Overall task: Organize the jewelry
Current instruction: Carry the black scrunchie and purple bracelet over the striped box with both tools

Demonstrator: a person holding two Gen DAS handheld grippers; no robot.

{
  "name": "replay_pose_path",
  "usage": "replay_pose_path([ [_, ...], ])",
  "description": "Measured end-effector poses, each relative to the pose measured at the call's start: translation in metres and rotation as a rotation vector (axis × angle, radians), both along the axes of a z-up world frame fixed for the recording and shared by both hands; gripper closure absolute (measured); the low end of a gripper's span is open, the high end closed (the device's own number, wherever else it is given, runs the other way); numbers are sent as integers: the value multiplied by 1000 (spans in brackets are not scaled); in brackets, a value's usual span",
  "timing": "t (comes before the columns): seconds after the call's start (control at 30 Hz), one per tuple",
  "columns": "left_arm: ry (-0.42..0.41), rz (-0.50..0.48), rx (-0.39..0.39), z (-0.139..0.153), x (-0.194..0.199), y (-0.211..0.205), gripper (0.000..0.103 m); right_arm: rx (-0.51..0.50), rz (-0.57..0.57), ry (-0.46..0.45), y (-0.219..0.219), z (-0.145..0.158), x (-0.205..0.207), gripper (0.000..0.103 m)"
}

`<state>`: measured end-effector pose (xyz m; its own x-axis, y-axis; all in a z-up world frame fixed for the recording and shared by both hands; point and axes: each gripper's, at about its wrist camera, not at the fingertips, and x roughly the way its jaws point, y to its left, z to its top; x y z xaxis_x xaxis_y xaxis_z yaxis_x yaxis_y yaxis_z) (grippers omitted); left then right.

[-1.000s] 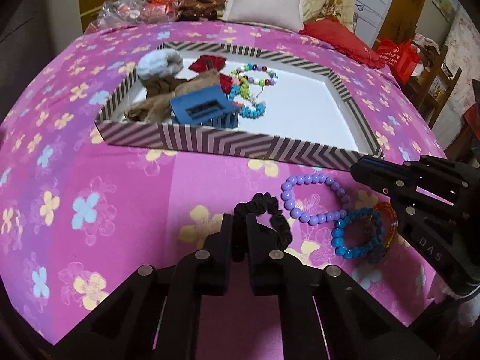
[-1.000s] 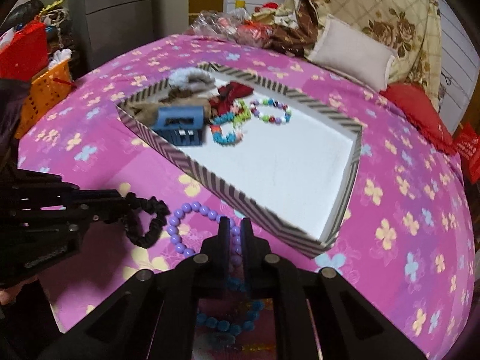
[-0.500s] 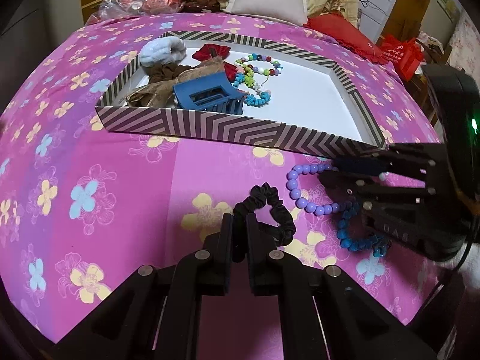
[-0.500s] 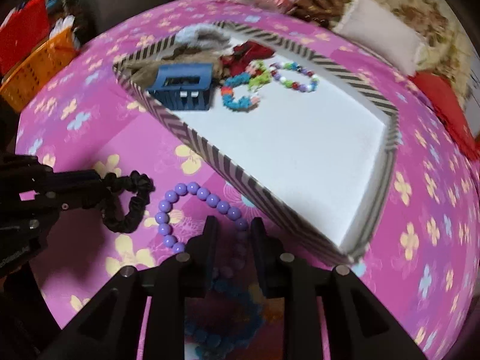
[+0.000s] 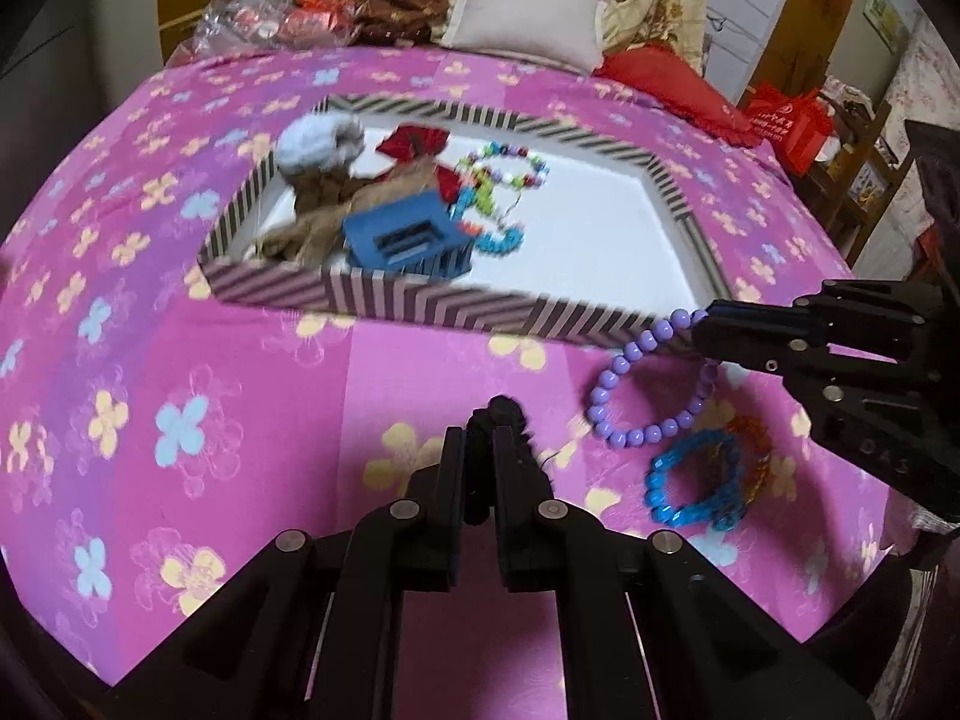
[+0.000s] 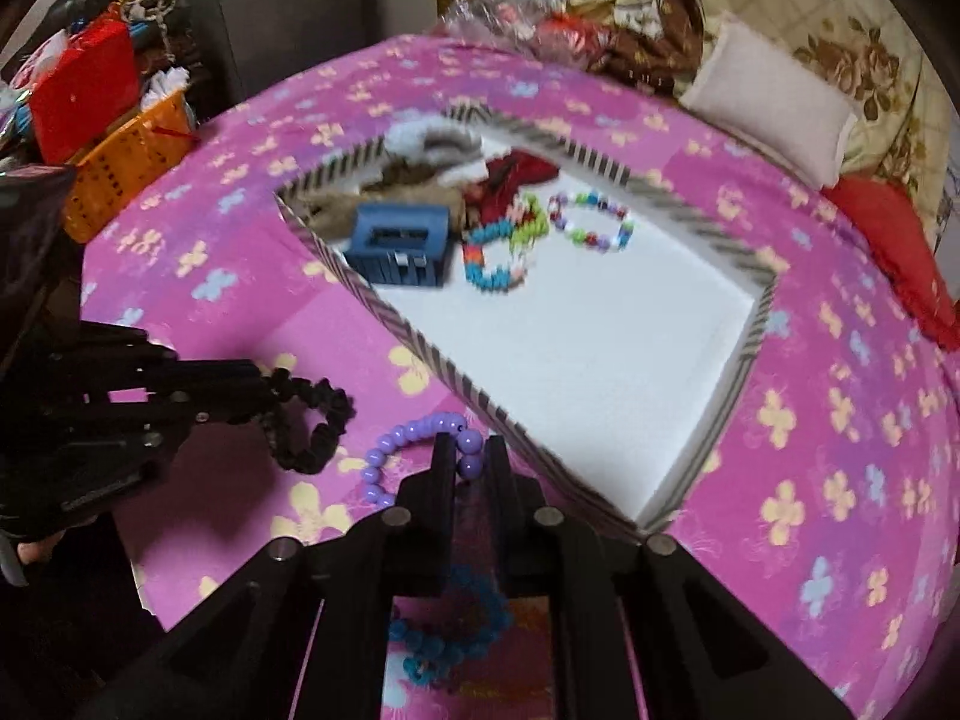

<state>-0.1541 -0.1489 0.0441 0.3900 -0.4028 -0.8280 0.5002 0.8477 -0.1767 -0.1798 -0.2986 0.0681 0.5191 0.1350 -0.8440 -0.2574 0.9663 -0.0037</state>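
My left gripper (image 5: 477, 441) is shut on a black scrunchie (image 5: 501, 411), which loops from its tip (image 6: 318, 426) just above the pink floral bedspread. My right gripper (image 6: 468, 456) has its jaws closing on a purple bead bracelet (image 6: 414, 429). A few beads are pinched between its fingers. In the left wrist view the purple bracelet (image 5: 624, 372) hangs tilted from the right gripper (image 5: 705, 324) beside the striped tray's (image 5: 420, 303) near rim. A blue bead bracelet (image 5: 690, 489) and an orange one (image 5: 759, 462) lie on the bed under the right gripper.
The striped tray (image 6: 420, 342) holds a blue hair claw (image 6: 402, 243), colourful bead bracelets (image 6: 591, 222), a red bow and scrunchies at its far left; its right half is bare white. A pillow (image 5: 528, 18) lies beyond. An orange basket (image 6: 120, 174) stands past the bed's left edge.
The right gripper opened over the purple bracelet, closed on it and raised one side towards the tray. The left gripper kept its hold on the black scrunchie.
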Motion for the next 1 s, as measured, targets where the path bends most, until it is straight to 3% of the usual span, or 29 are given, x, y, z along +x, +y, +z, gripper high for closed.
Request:
replay_pose_path([
  [0.27, -69, -38, -32, 42, 8, -18, 92, 22, -40, -106, -16, 48, 10, 94],
  [0.57, -103, -43, -63, 64, 41, -55, 92, 37, -96, -116, -39, 51, 44, 94],
  [0.7, -88, -46, -83, 60, 57, -72, 92, 73, -110, -97, -51, 42, 65, 94],
  [0.83, -24, -63, -103, 41, 74, -89, 92, 101, -110, -62, -62, 28, 93, 94],
  [1.0, 24, -37, -10, 6, 97, -109, 92, 58, -148, 5, -79, -5, 132, 94],
])
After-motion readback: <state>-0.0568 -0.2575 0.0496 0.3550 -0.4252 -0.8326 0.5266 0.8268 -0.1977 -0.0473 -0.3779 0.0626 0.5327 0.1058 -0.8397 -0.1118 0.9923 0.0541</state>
